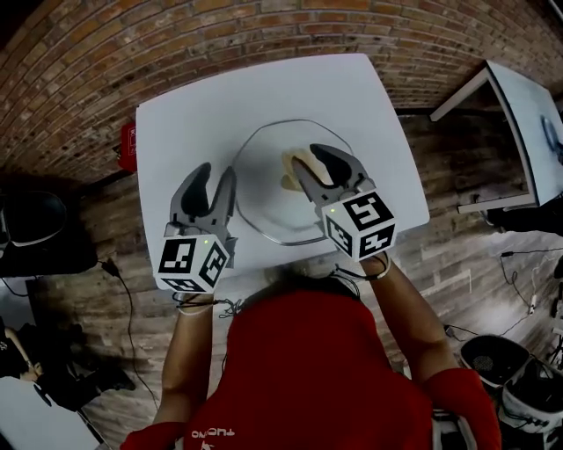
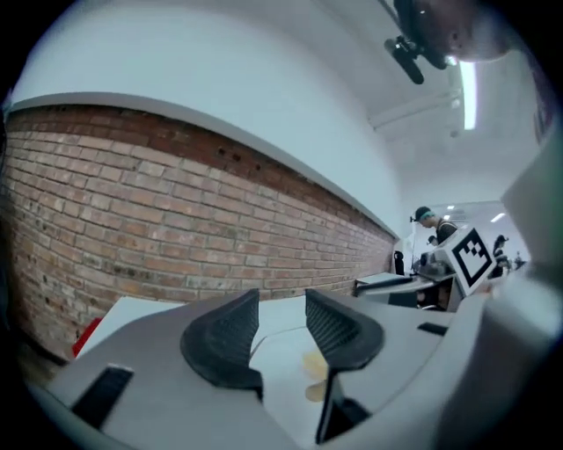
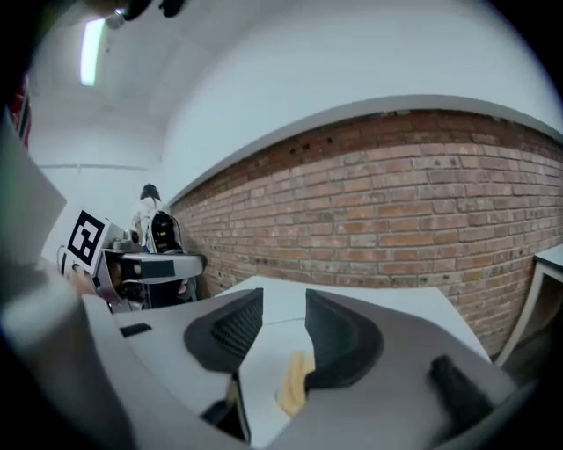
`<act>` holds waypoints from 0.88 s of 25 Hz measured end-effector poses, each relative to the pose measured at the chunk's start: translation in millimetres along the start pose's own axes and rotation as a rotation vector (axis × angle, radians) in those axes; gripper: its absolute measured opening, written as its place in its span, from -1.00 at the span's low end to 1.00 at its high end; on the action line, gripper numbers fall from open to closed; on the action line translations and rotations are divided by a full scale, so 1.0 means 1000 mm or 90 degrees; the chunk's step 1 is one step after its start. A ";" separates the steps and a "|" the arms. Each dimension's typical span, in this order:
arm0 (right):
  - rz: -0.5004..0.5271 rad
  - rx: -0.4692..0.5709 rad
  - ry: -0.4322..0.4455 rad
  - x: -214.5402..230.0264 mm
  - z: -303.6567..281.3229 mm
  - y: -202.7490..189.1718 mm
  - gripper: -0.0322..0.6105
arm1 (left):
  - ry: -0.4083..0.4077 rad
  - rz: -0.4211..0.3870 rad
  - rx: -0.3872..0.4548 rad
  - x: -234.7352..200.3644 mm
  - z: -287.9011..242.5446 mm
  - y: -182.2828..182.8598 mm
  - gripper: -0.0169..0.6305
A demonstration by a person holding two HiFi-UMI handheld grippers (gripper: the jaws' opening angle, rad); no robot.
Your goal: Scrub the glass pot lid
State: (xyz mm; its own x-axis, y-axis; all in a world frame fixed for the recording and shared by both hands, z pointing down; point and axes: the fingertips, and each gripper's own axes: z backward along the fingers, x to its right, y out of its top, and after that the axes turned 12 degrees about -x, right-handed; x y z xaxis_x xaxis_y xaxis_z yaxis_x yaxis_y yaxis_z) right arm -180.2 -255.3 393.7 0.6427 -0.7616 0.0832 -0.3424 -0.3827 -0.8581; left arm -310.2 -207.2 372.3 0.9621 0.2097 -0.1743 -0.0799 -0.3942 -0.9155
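White square table (image 1: 198, 105) on a wood-plank floor (image 1: 457, 255) beside a brick wall (image 1: 176, 39), bearing a round glass pot lid (image 1: 264, 186) lying flat near its middle, a pale yellow sponge (image 1: 290, 163) within the lid's outline.

Brick wall (image 1: 220, 26), white table (image 1: 176, 119), plank floor (image 1: 462, 264), ceiling striplight (image 3: 91, 53).

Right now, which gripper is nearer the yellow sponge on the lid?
Right. The right gripper hangs open just above the sponge, over the glass lid; the left gripper, also open, is by the lid's left edge.
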 end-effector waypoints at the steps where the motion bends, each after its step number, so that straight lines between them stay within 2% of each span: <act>1: 0.010 0.032 0.008 -0.005 0.009 0.011 -0.40 | -0.010 -0.013 0.017 0.010 0.003 0.010 -0.42; 3: 0.029 0.083 0.018 -0.015 0.024 0.029 -0.44 | -0.027 -0.032 0.045 0.028 0.008 0.028 -0.48; 6: 0.055 0.132 0.019 -0.025 0.042 0.048 -0.59 | -0.046 -0.047 0.080 0.050 0.015 0.049 -0.62; 10: 0.077 0.177 0.031 -0.035 0.059 0.060 -0.72 | -0.062 -0.063 0.095 0.070 0.020 0.062 -0.79; 16: 0.098 0.208 0.048 -0.050 0.072 0.067 -0.77 | -0.085 -0.078 0.095 0.093 0.025 0.066 -0.88; 22: 0.106 0.207 0.058 -0.057 0.073 0.068 -0.81 | -0.085 -0.081 0.085 0.100 0.025 0.062 -0.90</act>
State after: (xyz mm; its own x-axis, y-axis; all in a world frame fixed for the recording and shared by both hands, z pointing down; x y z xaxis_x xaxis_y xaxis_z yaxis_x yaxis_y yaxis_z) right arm -190.5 -199.9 293.9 0.5281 -0.8482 -0.0395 -0.1922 -0.0740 -0.9786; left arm -225.6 -188.4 288.5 0.9246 0.3696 -0.0928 -0.0026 -0.2374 -0.9714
